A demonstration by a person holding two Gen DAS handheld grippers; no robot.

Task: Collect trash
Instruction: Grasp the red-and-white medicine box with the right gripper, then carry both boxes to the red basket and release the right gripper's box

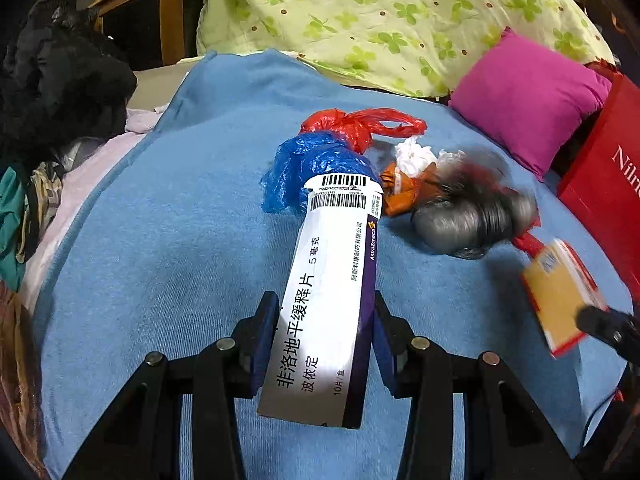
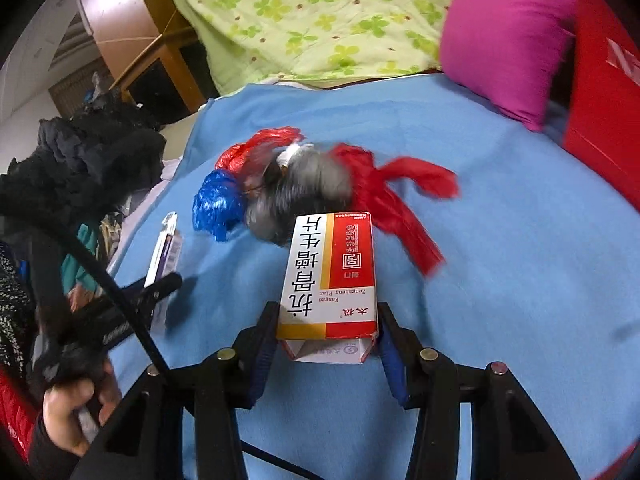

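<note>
- Lying lengthwise between the fingers of the left tool (image 1: 325, 332): a long white-and-purple medicine box (image 1: 328, 304), long axis running straight away from the camera, far end with its barcoded flap reaching toward the trash pile.
- Clamping that box by both long sides, blue pads pressing on it, above the blue blanket (image 1: 180, 240) on the bed.
- Reading "AstraZeneca" along the purple edge, beside Chinese characters and two barcodes.
- Gripping a shorter red, yellow and white medicine box (image 2: 330, 276) in the right tool (image 2: 328, 344), pads against its sides, near end flap hanging open.
- Pointing away from the camera too, toward the pile, print upside down in the right wrist view; "Kanggu Zengsheng Pian" legible under large Chinese characters.
- Sitting just beyond both boxes on the blanket: a crumpled blue plastic bag (image 1: 316, 164), a knotted red plastic bag (image 1: 356, 124), white crumpled tissue (image 1: 414, 156), an orange wrapper (image 1: 404, 192) and a blurred grey bundle (image 1: 472, 212), all touching in one heap.
- Showing "Nil…" in white on a red bag (image 1: 608, 168) at the right edge, beside a magenta pillow (image 1: 528, 96).
</note>
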